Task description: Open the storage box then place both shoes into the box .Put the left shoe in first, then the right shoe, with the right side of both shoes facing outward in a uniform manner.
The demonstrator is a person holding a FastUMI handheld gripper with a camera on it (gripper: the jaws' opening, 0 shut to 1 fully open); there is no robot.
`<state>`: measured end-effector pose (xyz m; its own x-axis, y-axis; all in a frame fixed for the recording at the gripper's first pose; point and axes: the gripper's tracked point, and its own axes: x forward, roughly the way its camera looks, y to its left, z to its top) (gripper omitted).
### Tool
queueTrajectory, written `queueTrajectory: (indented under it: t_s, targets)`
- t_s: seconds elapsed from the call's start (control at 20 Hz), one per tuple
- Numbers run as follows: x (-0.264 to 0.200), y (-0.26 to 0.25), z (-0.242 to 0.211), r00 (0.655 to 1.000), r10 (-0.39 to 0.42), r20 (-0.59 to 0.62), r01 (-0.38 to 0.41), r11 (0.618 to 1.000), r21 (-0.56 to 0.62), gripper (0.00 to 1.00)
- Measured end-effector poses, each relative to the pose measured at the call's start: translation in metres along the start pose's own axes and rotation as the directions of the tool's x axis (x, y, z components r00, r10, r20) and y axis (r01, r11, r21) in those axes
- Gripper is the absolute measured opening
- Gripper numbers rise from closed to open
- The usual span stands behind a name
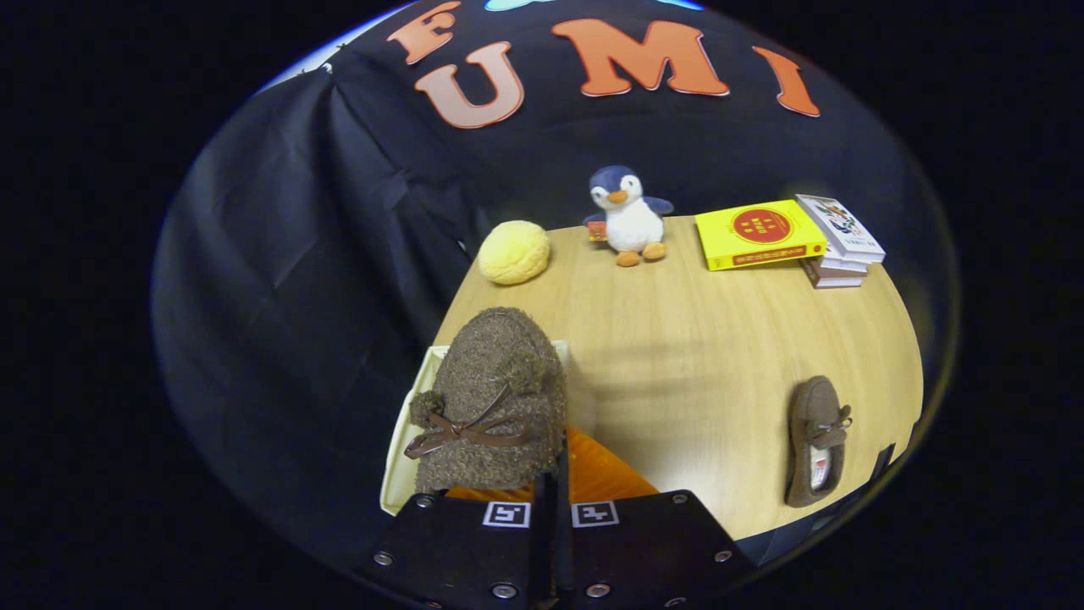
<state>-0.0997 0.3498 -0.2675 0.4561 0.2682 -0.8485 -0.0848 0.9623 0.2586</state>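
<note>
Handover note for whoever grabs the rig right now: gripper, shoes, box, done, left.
Gripper: fingers closed together on the rim of a brown fuzzy shoe, held just ahead of them over the storage box.
Box: at the table's near corner, open, orange inside.
Second shoe: lies on the table, well off to the side of the box, untouched.
Done: box opened, first shoe picked up.
Left: set this shoe in, release, fetch the second shoe, place it facing the same way.

We look down from the gripper-mounted fisheye, close above the table (677, 339), facing the booth wall at twelve o'clock, fingers (508, 551) at six o'clock.
</note>
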Motion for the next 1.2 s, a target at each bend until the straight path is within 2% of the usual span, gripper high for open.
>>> queueTrajectory:
  t_s: [0.15, 0.5, 0.65, 0.95, 1.1, 1.2]
  targets:
    - [0.021, 0.03, -0.013, 0.998, 0.021, -0.051, -0.022, 0.999, -0.037, 0.03]
    - [0.078, 0.055, -0.047, 0.988, -0.003, -0.156, -0.004, 0.999, -0.045, 0.03]
    - [0.105, 0.053, -0.057, 0.984, -0.051, -0.172, 0.041, 0.997, -0.062, 0.03]
    - [0.152, 0.058, -0.088, 0.956, -0.109, -0.271, 0.097, 0.994, -0.058, 0.04]
    - [0.169, 0.055, -0.103, 0.937, -0.155, -0.314, 0.149, 0.988, -0.043, 0.04]
    - [0.178, 0.055, -0.113, 0.929, -0.155, -0.336, 0.152, 0.988, -0.035, 0.05]
